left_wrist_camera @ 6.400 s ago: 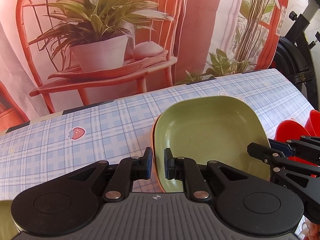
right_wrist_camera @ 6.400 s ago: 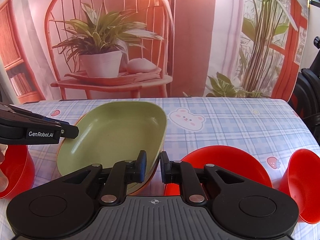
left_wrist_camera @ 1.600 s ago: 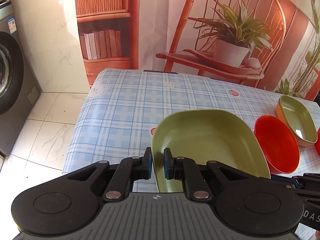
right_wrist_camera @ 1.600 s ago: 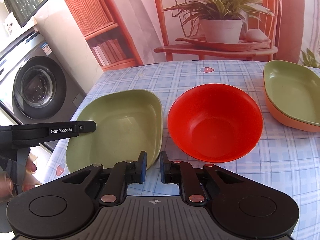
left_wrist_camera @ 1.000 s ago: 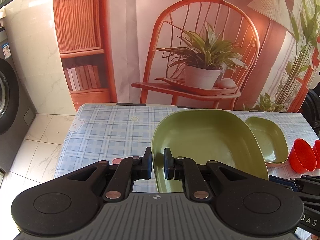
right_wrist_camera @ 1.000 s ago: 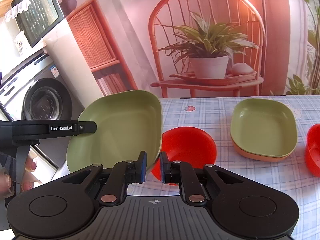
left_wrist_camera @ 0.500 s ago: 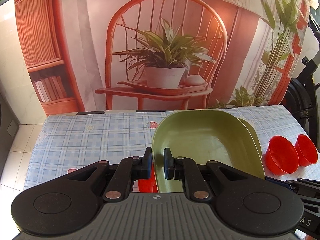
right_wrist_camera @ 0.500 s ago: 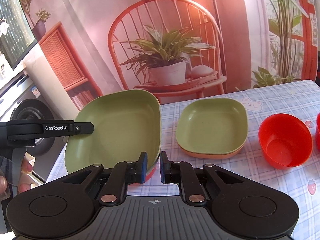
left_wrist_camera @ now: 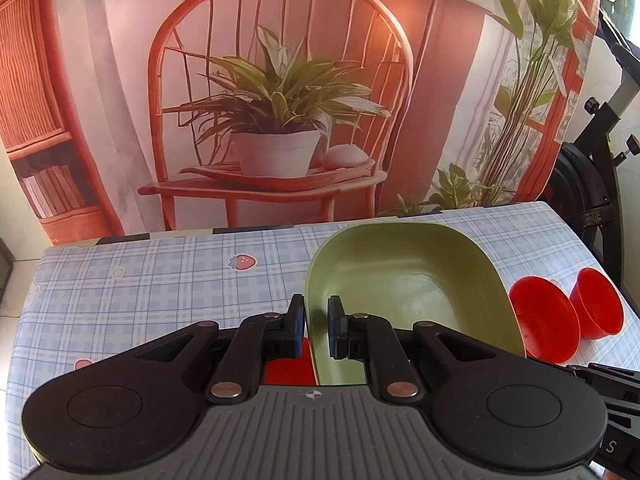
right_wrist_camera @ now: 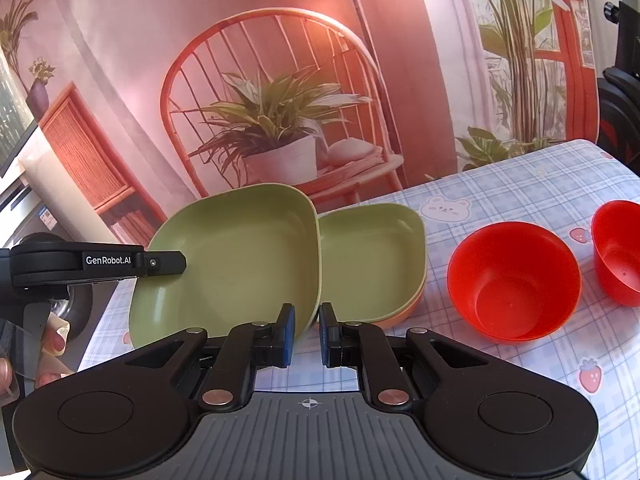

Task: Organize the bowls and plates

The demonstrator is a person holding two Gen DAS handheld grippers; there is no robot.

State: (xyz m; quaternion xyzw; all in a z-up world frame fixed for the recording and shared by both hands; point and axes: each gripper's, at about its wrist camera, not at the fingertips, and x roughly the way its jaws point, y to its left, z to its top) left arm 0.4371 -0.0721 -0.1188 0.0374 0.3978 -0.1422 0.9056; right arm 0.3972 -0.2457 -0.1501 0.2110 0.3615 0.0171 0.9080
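Note:
My left gripper point(left_wrist_camera: 316, 326) is shut on the near rim of a green plate point(left_wrist_camera: 408, 292) and holds it in the air above the table. My right gripper point(right_wrist_camera: 306, 336) is shut on the same green plate point(right_wrist_camera: 236, 268) at its right rim, with the left gripper point(right_wrist_camera: 160, 262) on its left edge. Right of the held plate a green plate point(right_wrist_camera: 372, 260) lies on an orange plate point(right_wrist_camera: 406, 306). Two red bowls point(right_wrist_camera: 514, 280) point(right_wrist_camera: 618, 252) stand further right. A red bowl point(left_wrist_camera: 288, 368) shows below the held plate.
The table has a blue checked cloth point(left_wrist_camera: 160, 280) and ends at a printed backdrop with a chair and plant point(left_wrist_camera: 276, 136). A washing machine point(right_wrist_camera: 24, 216) stands off the table's left end. Exercise equipment point(left_wrist_camera: 592, 184) stands at the right.
Both grippers have carried the green plate to the right along the table, from beside the red bowl to just left of the stacked plates. Both grips stay shut.

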